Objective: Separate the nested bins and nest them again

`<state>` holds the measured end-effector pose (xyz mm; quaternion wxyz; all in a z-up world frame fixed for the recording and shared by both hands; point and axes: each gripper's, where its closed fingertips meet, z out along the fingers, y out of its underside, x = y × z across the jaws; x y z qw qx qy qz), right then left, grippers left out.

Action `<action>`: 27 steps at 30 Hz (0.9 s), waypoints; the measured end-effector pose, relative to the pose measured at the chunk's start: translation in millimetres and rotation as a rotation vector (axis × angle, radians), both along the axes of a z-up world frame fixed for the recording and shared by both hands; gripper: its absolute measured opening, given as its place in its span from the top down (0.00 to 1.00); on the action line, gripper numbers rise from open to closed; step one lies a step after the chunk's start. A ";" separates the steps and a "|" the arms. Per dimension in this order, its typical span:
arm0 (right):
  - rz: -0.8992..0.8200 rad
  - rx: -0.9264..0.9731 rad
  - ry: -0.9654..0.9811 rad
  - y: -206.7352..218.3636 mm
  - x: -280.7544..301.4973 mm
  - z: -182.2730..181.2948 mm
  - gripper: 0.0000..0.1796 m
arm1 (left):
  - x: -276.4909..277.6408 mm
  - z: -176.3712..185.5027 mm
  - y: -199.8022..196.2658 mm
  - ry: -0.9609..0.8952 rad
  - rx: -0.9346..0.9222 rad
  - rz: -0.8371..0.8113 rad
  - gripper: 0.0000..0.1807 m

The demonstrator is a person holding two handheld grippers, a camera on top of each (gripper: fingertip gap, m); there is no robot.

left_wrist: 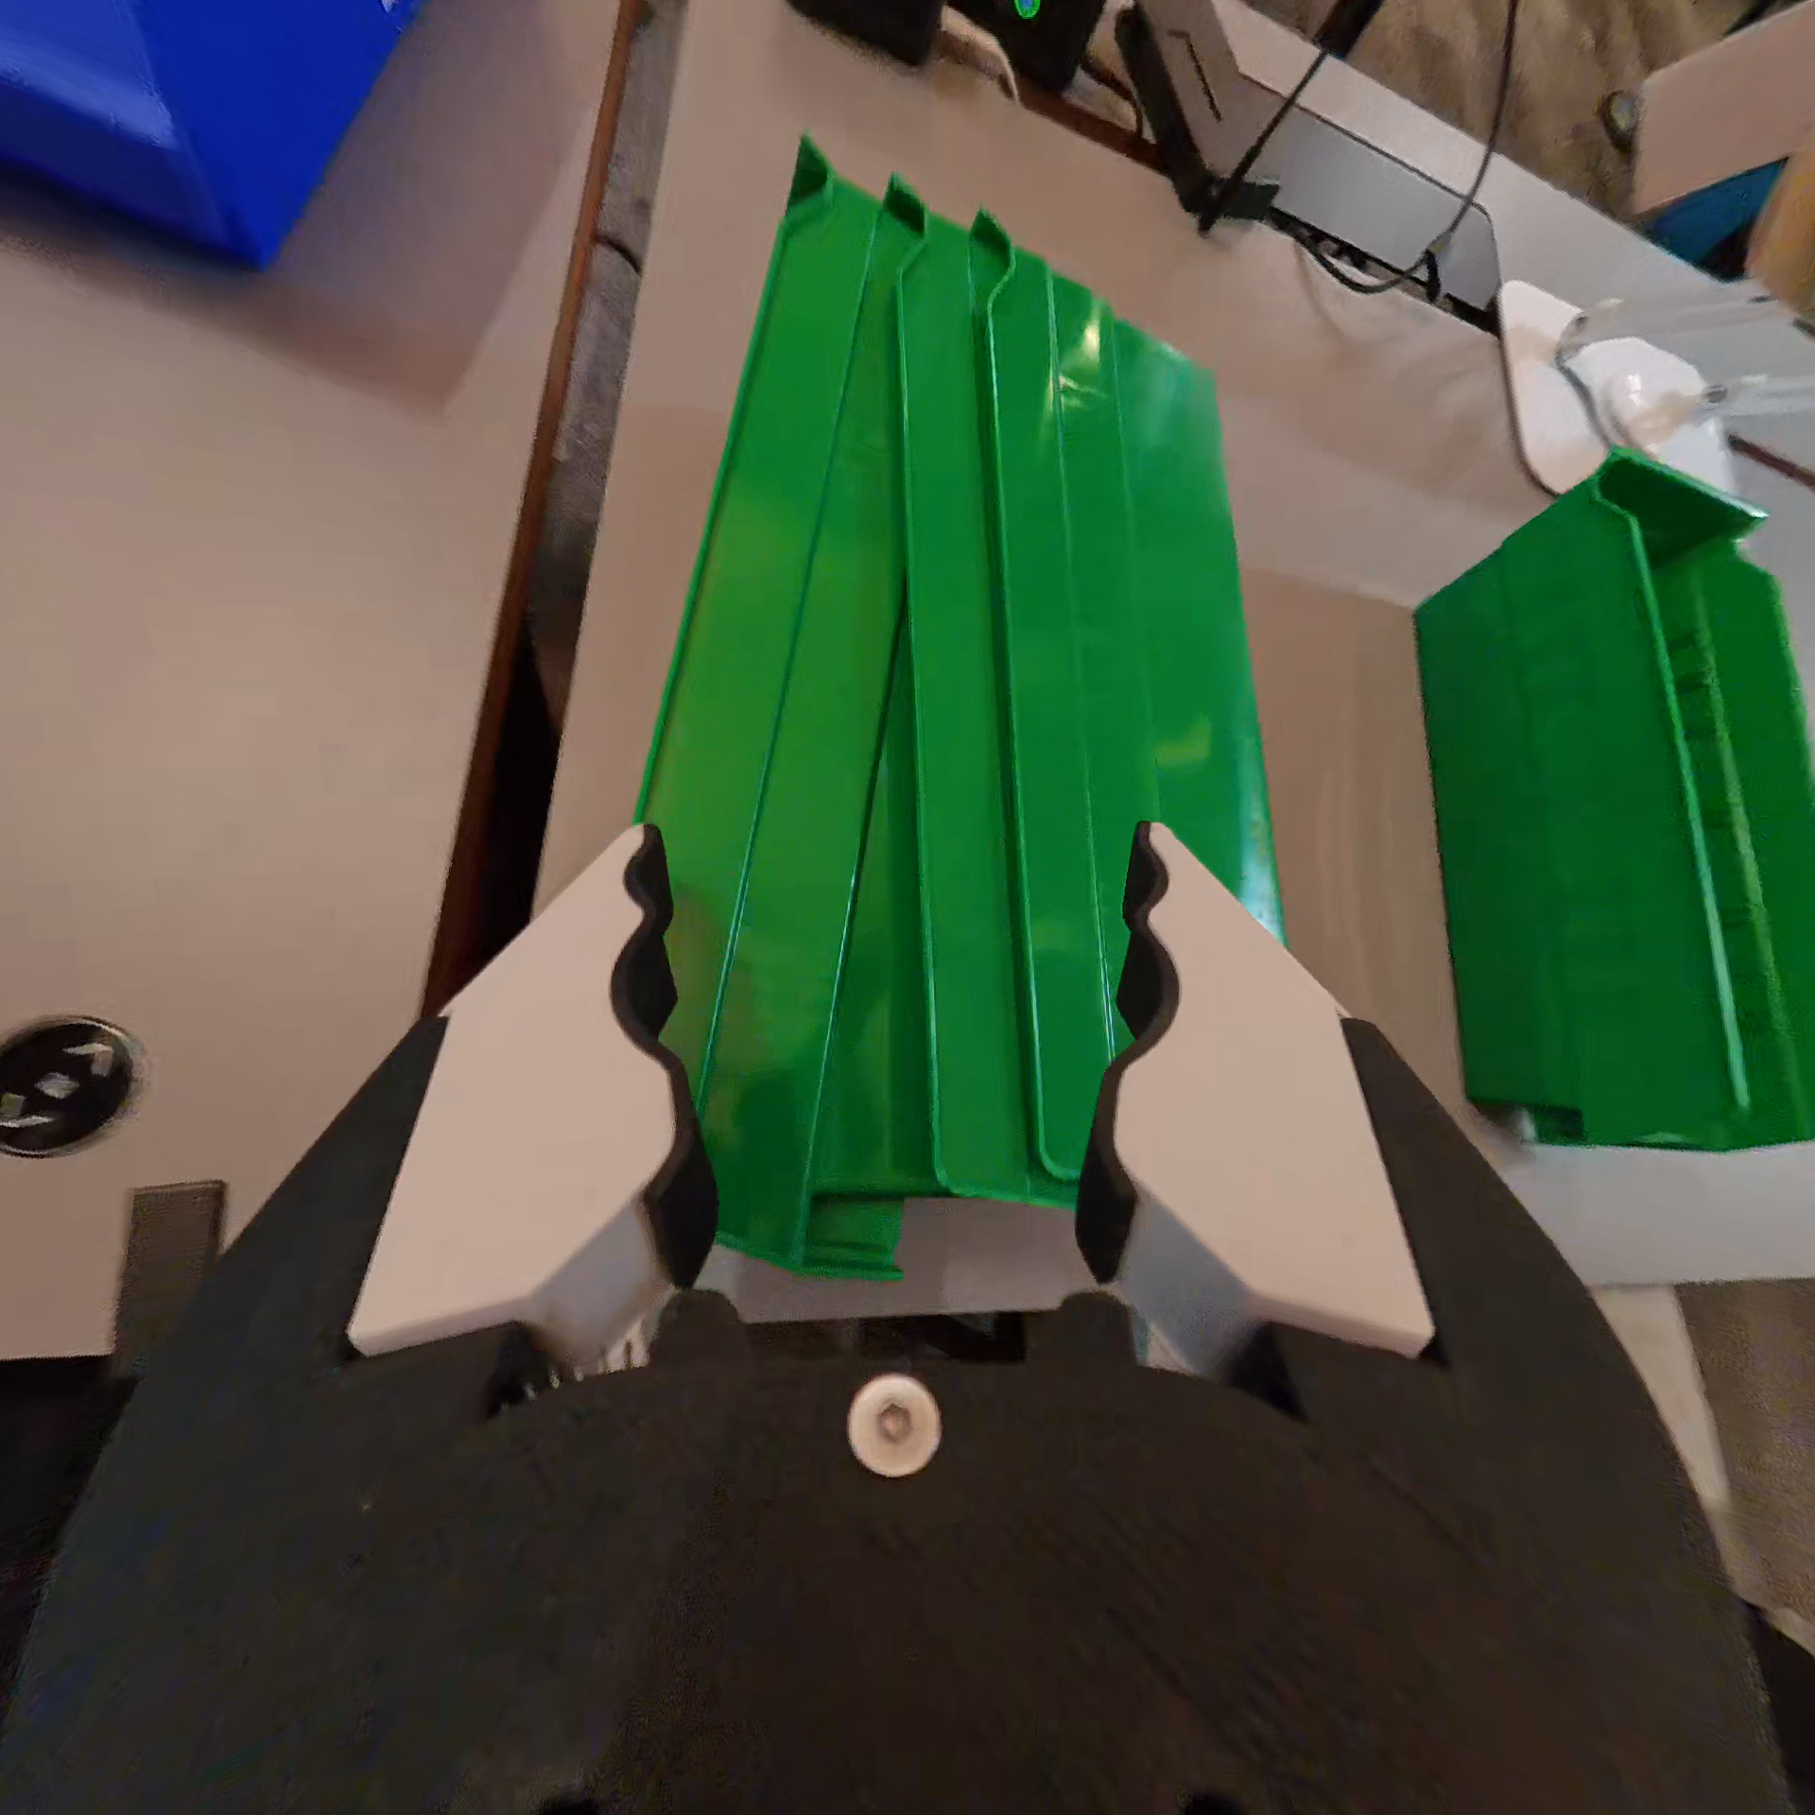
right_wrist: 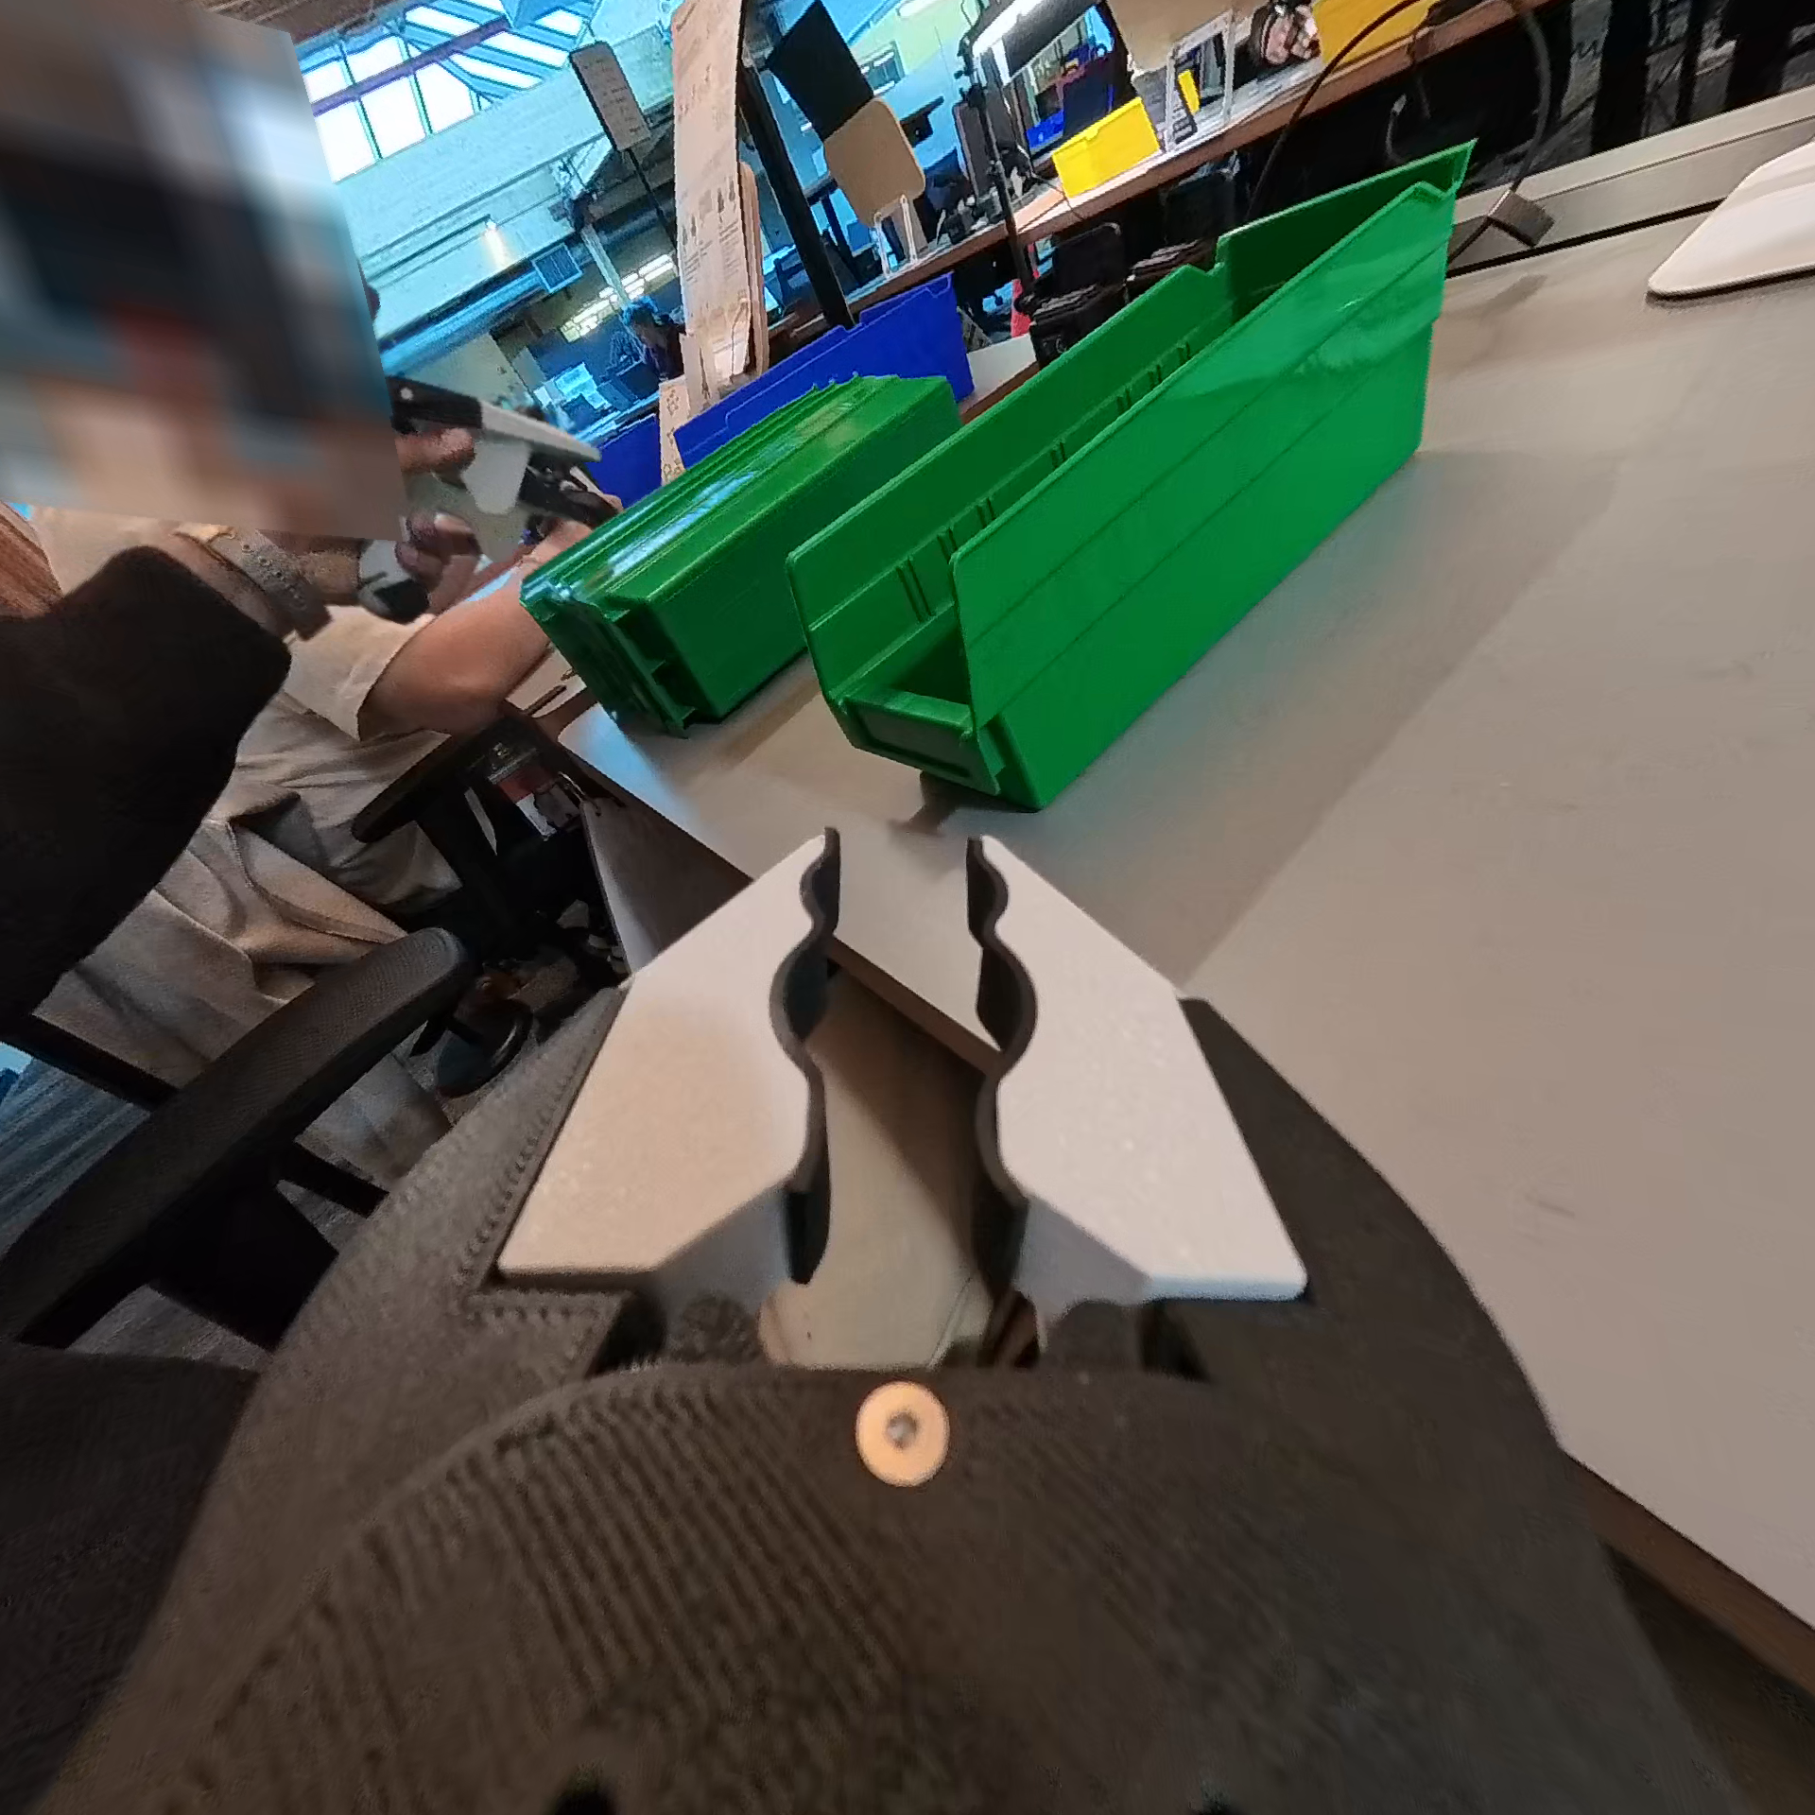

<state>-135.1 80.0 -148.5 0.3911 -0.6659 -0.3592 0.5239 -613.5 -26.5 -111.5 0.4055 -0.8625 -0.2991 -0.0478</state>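
A stack of nested bins (right_wrist: 727,579) lies on its side at the tabletop's (right_wrist: 1473,786) left edge. A single bin (right_wrist: 1129,579) stands just beside it, to its right, apart, both reaching toward the near edge.

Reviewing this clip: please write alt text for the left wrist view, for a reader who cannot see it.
The open left gripper hovers over a stack of nested green bins lying on their side on a grey table, holding nothing. A separate green bin sits apart to the right, and a blue bin shows at the upper left.
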 end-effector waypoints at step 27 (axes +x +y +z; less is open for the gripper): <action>0.237 0.760 -0.286 -125.4 -304.8 18.8 0.61 | 44.1 -44.1 -34.5 -0.272 0.433 0.024 0.46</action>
